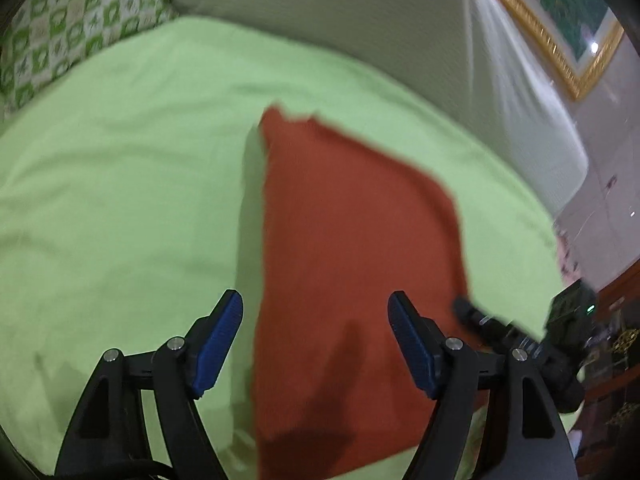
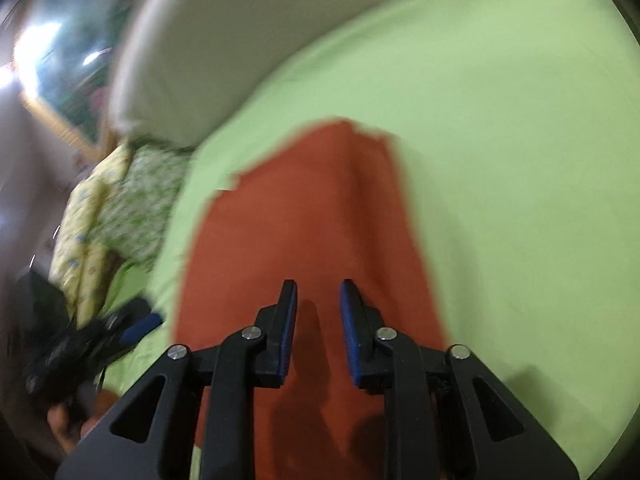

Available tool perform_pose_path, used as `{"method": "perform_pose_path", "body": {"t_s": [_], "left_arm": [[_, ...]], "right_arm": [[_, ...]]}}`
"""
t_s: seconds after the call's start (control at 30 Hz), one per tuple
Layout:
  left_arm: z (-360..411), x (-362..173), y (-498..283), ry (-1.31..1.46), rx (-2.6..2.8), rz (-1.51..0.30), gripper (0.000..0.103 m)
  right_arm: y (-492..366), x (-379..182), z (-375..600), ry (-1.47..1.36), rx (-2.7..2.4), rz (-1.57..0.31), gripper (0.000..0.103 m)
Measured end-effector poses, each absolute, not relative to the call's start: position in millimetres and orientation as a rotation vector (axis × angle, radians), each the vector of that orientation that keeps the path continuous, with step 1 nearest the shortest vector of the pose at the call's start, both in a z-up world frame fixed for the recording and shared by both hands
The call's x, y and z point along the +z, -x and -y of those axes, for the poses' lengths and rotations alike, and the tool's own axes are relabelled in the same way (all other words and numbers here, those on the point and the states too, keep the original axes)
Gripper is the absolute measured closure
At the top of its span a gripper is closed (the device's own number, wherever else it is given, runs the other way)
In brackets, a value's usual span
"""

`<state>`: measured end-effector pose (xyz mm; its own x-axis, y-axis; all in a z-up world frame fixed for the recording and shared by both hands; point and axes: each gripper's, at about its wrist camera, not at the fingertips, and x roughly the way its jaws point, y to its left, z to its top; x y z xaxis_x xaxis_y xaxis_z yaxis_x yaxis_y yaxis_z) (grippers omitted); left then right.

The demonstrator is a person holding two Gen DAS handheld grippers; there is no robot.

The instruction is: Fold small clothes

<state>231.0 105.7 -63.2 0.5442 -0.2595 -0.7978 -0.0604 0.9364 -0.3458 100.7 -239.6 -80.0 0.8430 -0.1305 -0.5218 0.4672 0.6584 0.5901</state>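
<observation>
1. The rust-orange cloth (image 1: pixel 352 264) lies flat on the light green bedsheet (image 1: pixel 120 200), in the middle of the bed, as a long panel with fairly straight side edges. It looks as though at least one fold is already in it, though the blur keeps me from counting layers.

2. The left gripper (image 1: pixel 314 340) hovers over the near end of the cloth with its blue pads (image 1: pixel 218 344) spread wide and nothing between them. It holds nothing.

3. The right gripper (image 2: pixel 318 328) sits above the same cloth, its jaws drawn close with a narrow gap showing. No fabric is pinched there as far as I can see; the cloth lies beneath the fingers, not in them.

4. So I judge the cloth has been laid down and let go, with one fold stage done.

5. What seems left: the panel is still long, so a fold end to end would make it compact, then perhaps some smoothing. The far edge (image 1: pixel 292 114) looks slightly ragged and may want squaring.

6. A patterned green pillow (image 1: pixel 72 28) sits at the sheet's far corner, well apart from the cloth.
</observation>
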Motion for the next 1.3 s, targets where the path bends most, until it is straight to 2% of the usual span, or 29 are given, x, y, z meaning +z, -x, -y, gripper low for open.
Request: {"method": "perform_pose_path", "body": {"t_s": [0.03, 0.17, 0.23, 0.43, 0.53, 0.6, 0.77, 1.07, 1.17, 1.23, 1.27, 1.3], "left_arm": [[-103.6, -71.3, -226.7, 0.349, -0.108, -1.016, 0.027], [-121.1, -95.0, -211.2, 0.464, -0.104, -1.038, 0.024], [-128.0, -90.1, -201.4, 0.495, -0.085, -1.024, 0.025], [-128.6, -68.5, -161.7, 0.495, -0.067, -0.974, 0.023], [-122.1, -77.6, -155.2, 0.397, -0.018, -1.015, 0.023], [-118.6, -86.4, -150.6, 0.347, -0.013, -1.037, 0.022], [-97.7, -91.9, -136.5, 0.182, 0.025, -1.024, 0.016], [-91.4, -72.8, -112.3, 0.151, 0.058, -0.991, 0.016], [-88.3, -65.9, -104.6, 0.163, 0.044, -0.976, 0.016], [-86.1, -61.1, -96.3, 0.168, 0.047, -0.961, 0.015], [-84.6, -58.1, -91.2, 0.170, 0.043, -0.949, 0.015], [-83.0, -55.9, -88.2, 0.168, 0.041, -0.939, 0.015]], "right_arm": [[-86.8, -89.0, 242.2, -0.805, -0.370, -0.438, 0.103], [-62.8, -92.3, 242.2, -0.816, -0.435, -0.404, 0.103], [-59.4, -81.6, 238.0, -0.769, -0.469, -0.425, 0.100], [-50.8, -56.2, 187.8, -0.579, -0.404, -0.416, 0.100], [-62.1, -68.2, 172.0, -0.495, -0.427, -0.516, 0.099], [-61.9, -87.1, 177.2, -0.540, -0.434, -0.581, 0.099], [-47.3, -92.6, 177.9, -0.568, -0.454, -0.581, 0.100], [-28.1, -75.1, 158.1, -0.493, -0.507, -0.578, 0.098], [-24.3, -68.0, 154.4, -0.490, -0.507, -0.556, 0.089], [-20.4, -62.7, 150.6, -0.494, -0.495, -0.527, 0.053], [-18.3, -59.4, 146.7, -0.483, -0.501, -0.506, 0.047], [-17.4, -56.8, 142.5, -0.466, -0.507, -0.493, 0.046]]}}
